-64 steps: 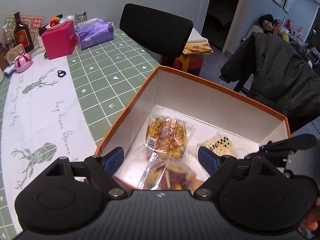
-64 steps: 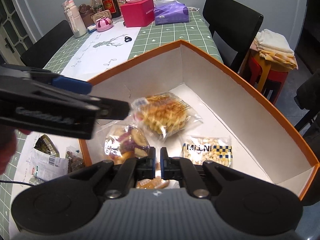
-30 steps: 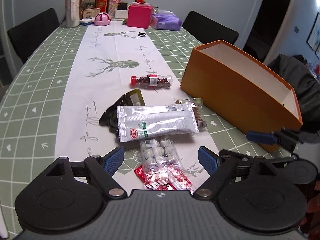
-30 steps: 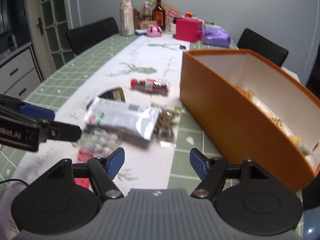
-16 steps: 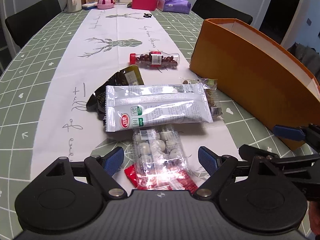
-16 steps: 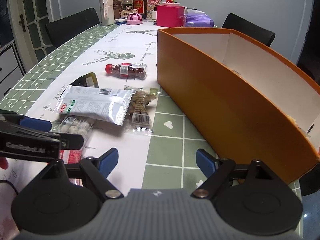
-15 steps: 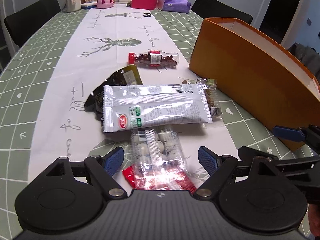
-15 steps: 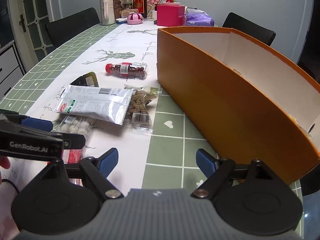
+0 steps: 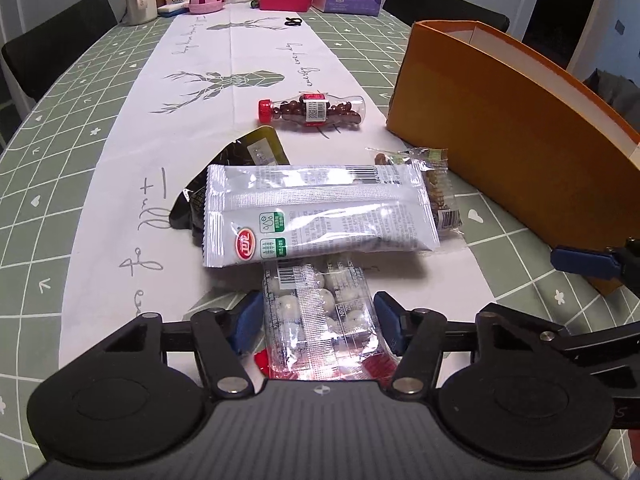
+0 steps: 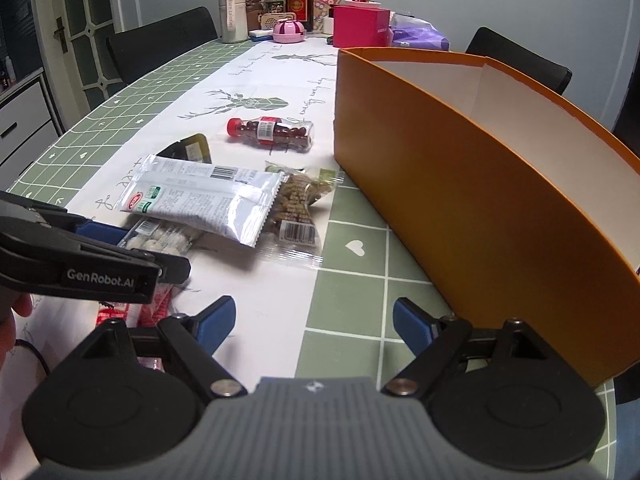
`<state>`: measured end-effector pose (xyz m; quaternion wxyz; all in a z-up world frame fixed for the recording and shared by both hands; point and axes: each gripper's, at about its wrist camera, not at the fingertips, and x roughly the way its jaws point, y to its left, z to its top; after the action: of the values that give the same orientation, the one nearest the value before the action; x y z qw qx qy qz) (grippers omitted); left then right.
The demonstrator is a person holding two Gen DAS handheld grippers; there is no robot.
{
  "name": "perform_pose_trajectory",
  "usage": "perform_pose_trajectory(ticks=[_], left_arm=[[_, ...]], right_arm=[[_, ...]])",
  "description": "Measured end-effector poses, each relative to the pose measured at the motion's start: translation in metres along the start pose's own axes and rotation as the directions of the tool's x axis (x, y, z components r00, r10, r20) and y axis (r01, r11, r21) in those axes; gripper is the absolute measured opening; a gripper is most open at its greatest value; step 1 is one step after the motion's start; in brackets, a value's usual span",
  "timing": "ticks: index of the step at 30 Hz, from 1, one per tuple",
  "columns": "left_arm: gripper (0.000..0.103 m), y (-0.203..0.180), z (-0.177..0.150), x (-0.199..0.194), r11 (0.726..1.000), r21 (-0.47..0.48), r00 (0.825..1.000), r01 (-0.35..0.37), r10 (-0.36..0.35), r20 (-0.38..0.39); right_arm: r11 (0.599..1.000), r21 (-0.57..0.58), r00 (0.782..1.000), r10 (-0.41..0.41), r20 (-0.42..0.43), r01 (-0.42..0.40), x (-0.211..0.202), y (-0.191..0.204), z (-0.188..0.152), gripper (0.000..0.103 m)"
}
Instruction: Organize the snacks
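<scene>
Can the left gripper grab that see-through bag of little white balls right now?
Probably yes. The left gripper has just been closing, with the clear bag of white balls between its pads. Only the bag's far end is tucked under the silver packet.

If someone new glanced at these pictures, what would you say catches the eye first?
The big orange box on the right of the table stands out most. Beside it lies a pile of snacks topped by a silver packet. Nearest, the left gripper has been closing around a clear pack of white balls, while the right gripper hangs open over the tablecloth.
</scene>
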<state>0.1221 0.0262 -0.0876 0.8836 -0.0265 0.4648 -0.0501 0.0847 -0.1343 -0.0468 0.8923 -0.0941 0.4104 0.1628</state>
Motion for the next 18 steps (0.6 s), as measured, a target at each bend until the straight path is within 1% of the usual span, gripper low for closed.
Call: perform_pose_trajectory(ticks=[2, 6, 9, 15, 18], left_arm=[[0.068, 0.004, 0.000, -0.004, 1.000, -0.007, 1.000, 0.010, -0.010, 0.000], [0.068, 0.010, -0.005, -0.018, 1.000, -0.006, 1.000, 0.004, -0.004, -0.007], [0.068, 0.019, -0.012, -0.027, 1.000, -0.025, 1.000, 0.002, -0.003, -0.022], [0.068, 0.038, -0.030, -0.049, 0.999, -0.048, 1.000, -0.019, 0.018, -0.024], [0.068, 0.044, -0.041, -0.055, 0.998, -0.058, 0.999, -0.022, 0.021, -0.026]], right_arm=[[1.000, -0.011, 1.000, 0.018, 0.005, -0.018, -0.002, 0.005, 0.000, 0.084], [0.998, -0.034, 0.998, 0.060, 0.001, -0.060, -0.007, 0.018, 0.000, 0.084], [0.994, -0.045, 0.995, 0.104, -0.012, -0.104, -0.009, 0.030, -0.003, 0.088], [0.975, -0.089, 0.979, 0.197, -0.059, -0.202, -0.014, 0.059, -0.013, 0.088], [0.966, -0.127, 0.973, 0.218, -0.078, -0.226, -0.015, 0.075, -0.018, 0.088]])
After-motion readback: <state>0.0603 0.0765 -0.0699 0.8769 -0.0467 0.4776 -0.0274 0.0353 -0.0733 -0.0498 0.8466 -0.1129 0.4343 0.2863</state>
